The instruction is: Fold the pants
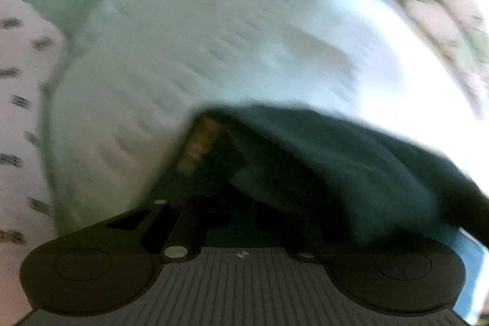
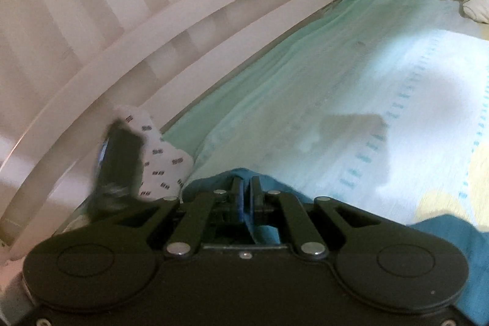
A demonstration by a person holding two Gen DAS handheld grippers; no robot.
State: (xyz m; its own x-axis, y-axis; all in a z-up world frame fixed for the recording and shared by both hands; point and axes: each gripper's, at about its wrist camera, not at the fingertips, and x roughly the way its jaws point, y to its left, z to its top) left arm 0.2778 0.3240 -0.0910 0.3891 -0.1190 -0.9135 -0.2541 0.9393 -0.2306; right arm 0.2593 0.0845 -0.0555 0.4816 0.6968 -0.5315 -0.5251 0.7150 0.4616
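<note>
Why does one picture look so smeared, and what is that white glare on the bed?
Left wrist view: motion blur smears the bedding and the teal pants; glare whitens the right side. Right wrist view: sharper; a bright patch washes out the sheet, and a soft shadow falls across it.

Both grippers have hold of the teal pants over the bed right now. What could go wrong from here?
1. The right gripper pinches only a thin edge of the pants; a hard pull could slip it free.
2. In the left wrist view the pants drape over the left gripper, hiding its fingers, and the picture is blurred, so that grip is hard to check.
3. The white slatted rail runs close by; a wide swing might hit it.
</note>
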